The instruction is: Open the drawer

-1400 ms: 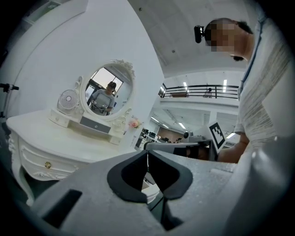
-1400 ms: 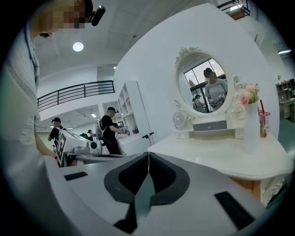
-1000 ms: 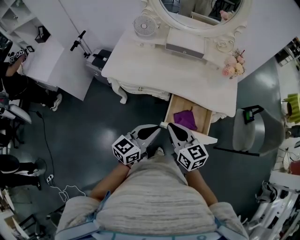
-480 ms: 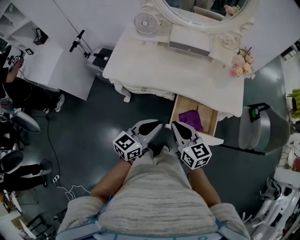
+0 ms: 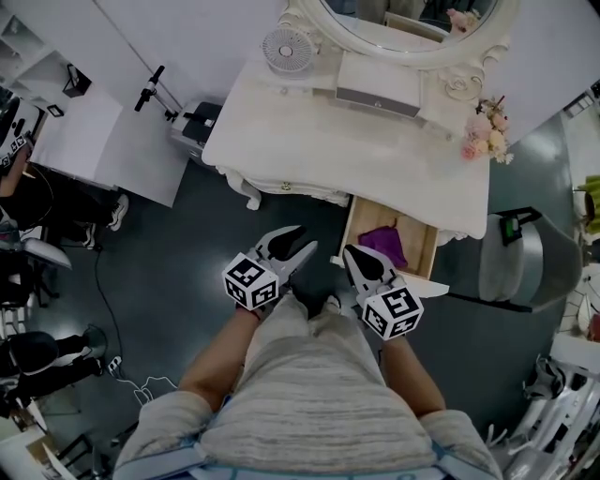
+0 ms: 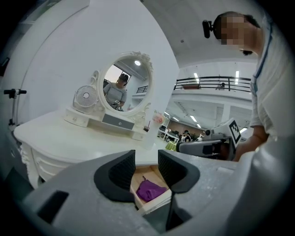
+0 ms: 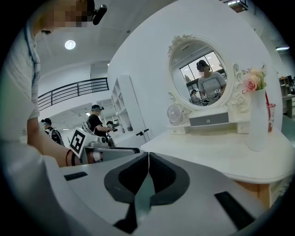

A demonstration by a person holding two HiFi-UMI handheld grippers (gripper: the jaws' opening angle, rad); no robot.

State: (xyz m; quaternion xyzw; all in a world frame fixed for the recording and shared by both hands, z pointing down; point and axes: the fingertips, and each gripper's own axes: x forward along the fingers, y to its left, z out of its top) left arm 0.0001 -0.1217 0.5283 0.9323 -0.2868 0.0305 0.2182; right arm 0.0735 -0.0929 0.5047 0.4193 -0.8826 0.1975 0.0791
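I hold both level: left gripper (image 5: 294,246) opening, empty, clear of the drawer (image 5: 419,241); right gripper (image 5: 351,254) closed by its front edge.

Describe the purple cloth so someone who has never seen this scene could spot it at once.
Find the white dressing table with the oval mirror. Under its right end in the head view, a wooden drawer stands pulled out, and the purple cloth lies crumpled inside. It is the only purple thing among white furniture.
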